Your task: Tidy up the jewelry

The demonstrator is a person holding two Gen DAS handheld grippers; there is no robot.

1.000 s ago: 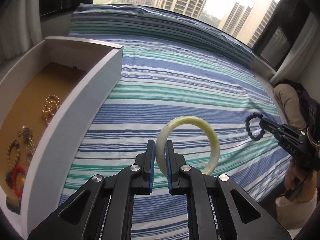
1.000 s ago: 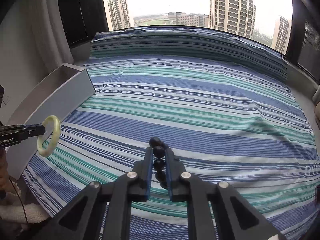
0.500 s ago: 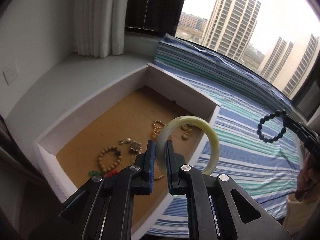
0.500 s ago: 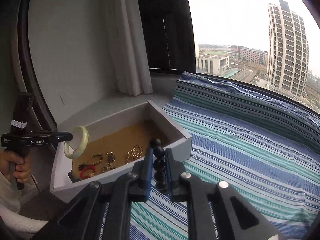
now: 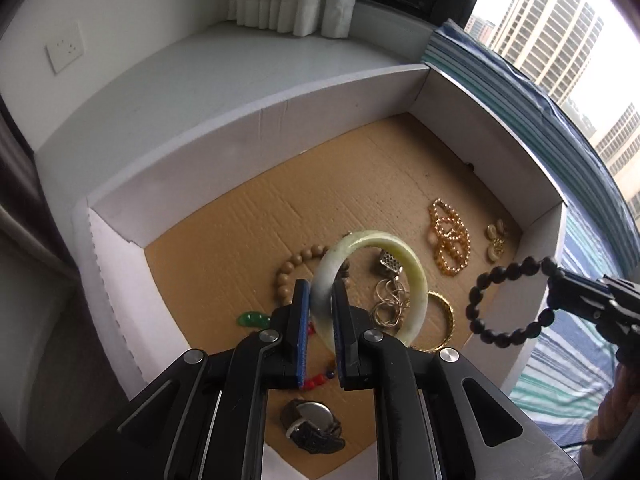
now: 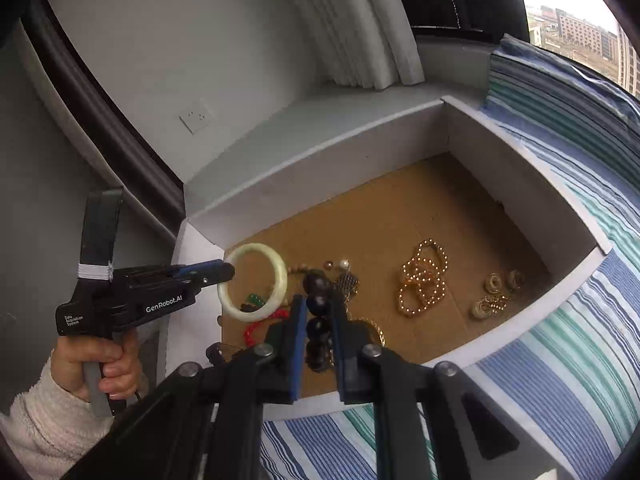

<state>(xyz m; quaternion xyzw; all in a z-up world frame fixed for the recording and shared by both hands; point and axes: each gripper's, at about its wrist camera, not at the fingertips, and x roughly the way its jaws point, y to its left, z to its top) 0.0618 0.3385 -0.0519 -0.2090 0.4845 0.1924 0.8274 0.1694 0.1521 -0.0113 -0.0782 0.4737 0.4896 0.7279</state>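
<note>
My left gripper (image 5: 320,304) is shut on a pale green jade bangle (image 5: 412,272) and holds it above the white box (image 5: 280,116); it also shows in the right wrist view (image 6: 228,272) with the bangle (image 6: 280,276). My right gripper (image 6: 318,312) is shut on a black bead bracelet (image 6: 318,304), held over the box's near wall (image 6: 520,332). The bracelet also hangs in the left wrist view (image 5: 486,280) from the right gripper (image 5: 554,276).
On the box's brown floor lie a gold bead chain (image 5: 450,240), gold earrings (image 5: 496,238), a wooden bead bracelet (image 5: 286,276), a silver chain (image 5: 390,300), a gold bangle (image 5: 446,316), a green pendant (image 5: 252,320), red beads (image 5: 318,380) and a watch (image 5: 312,426). A striped blue-green cloth (image 6: 580,360) lies right.
Both grippers have swung left from over the striped cloth and moved in close above the box, each still holding its bracelet.
</note>
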